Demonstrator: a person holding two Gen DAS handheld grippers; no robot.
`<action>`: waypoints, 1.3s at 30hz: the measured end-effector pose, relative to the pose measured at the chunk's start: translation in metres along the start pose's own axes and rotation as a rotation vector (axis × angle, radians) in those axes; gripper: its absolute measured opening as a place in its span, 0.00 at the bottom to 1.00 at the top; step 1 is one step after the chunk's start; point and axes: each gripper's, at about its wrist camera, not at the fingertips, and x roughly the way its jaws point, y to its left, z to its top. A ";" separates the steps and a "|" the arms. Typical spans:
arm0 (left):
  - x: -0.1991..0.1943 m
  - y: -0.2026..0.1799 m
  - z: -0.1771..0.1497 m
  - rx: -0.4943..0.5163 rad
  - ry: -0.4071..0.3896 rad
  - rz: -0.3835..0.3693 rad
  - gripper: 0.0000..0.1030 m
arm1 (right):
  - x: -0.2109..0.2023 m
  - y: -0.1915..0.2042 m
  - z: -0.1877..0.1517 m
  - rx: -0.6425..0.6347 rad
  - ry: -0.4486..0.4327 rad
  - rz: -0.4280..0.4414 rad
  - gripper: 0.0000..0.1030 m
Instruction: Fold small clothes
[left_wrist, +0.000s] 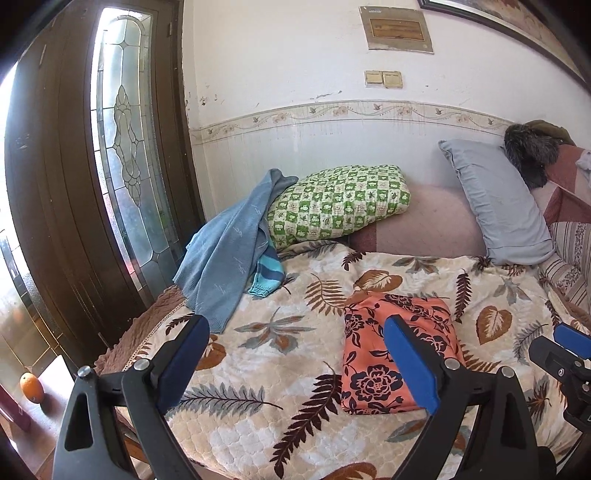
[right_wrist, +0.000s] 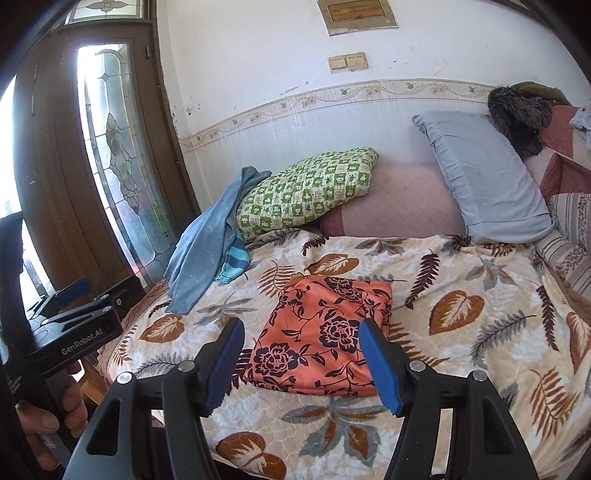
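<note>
A folded orange garment with dark flowers (left_wrist: 395, 347) (right_wrist: 325, 332) lies flat on the leaf-print blanket (left_wrist: 280, 354) (right_wrist: 472, 317). My left gripper (left_wrist: 295, 358) is open and empty, held above the blanket, its right finger over the garment's middle. My right gripper (right_wrist: 303, 354) is open and empty, just in front of the garment's near edge. A blue knit sweater (left_wrist: 229, 251) (right_wrist: 203, 243) lies crumpled at the bed's far left, partly draped on a green checked pillow (left_wrist: 340, 203) (right_wrist: 306, 192).
A grey-blue pillow (left_wrist: 495, 199) (right_wrist: 480, 177) and a dark furry item (left_wrist: 532, 151) lean at the back right. A wooden door with a glass panel (left_wrist: 122, 147) stands left of the bed. An orange (left_wrist: 31, 386) lies on the floor.
</note>
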 end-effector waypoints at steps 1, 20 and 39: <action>0.001 -0.001 -0.001 0.002 0.004 0.001 0.93 | 0.001 0.000 -0.001 0.004 0.004 -0.001 0.66; 0.010 -0.014 -0.008 0.038 0.042 -0.005 0.93 | 0.007 -0.010 -0.004 0.056 0.006 -0.024 0.66; 0.006 -0.006 -0.009 0.034 0.045 -0.020 0.93 | 0.001 0.000 -0.004 0.037 0.000 -0.027 0.66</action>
